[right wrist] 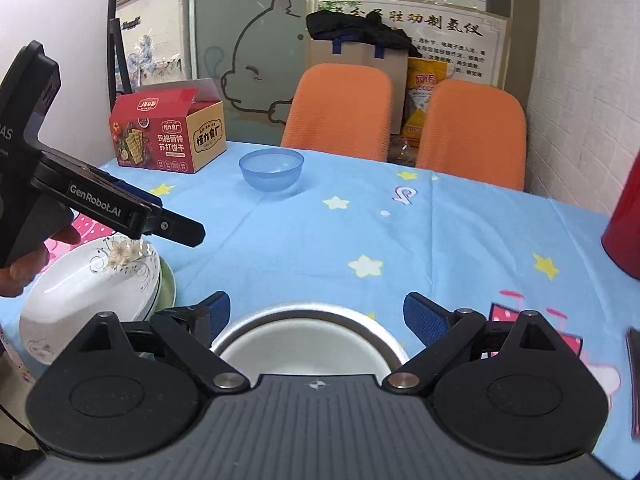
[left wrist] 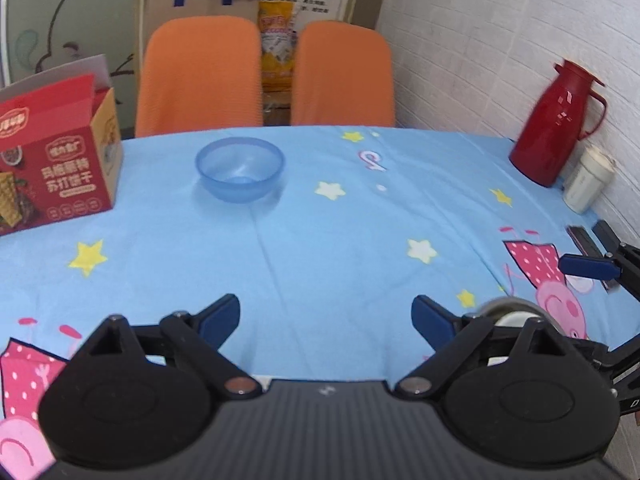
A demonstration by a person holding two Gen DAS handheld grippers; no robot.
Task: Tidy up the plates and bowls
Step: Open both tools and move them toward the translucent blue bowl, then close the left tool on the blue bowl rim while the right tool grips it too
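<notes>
A: Blue plastic bowl (left wrist: 240, 169) – where is it in the left wrist view?
B: Far side of the surface (left wrist: 320, 240), upright, just right of the red cracker box (left wrist: 56, 152), in front of two orange chairs (left wrist: 200, 76). Left hand-held gripper (left wrist: 326, 318) is wide, nothing btw its blue pads, only the blue star-print cloth below.
A: Anything else there?
B: Red thermos jug (left wrist: 556, 124) by the wall at right w/ a small white jar (left wrist: 588, 180) just beside it. Rim of a metal bowl (left wrist: 512, 312) peeks out behind the right finger. One tip of the other gripper shows at the right edge.
A: And the right wrist view?
B: Right hand-held gripper (right wrist: 316, 314) also spread wide. Metal bowl (right wrist: 308, 340) w/ a white inside sits low btw the fingers; can't tell if the pads touch it. Stack of white floral plates (right wrist: 88, 284) at left, on the surface, w/ the left gripper held by a hand (right wrist: 24, 264) above it. Blue bowl (right wrist: 272, 170) is well apart, near the far edge, beside the cracker box (right wrist: 168, 136).
</notes>
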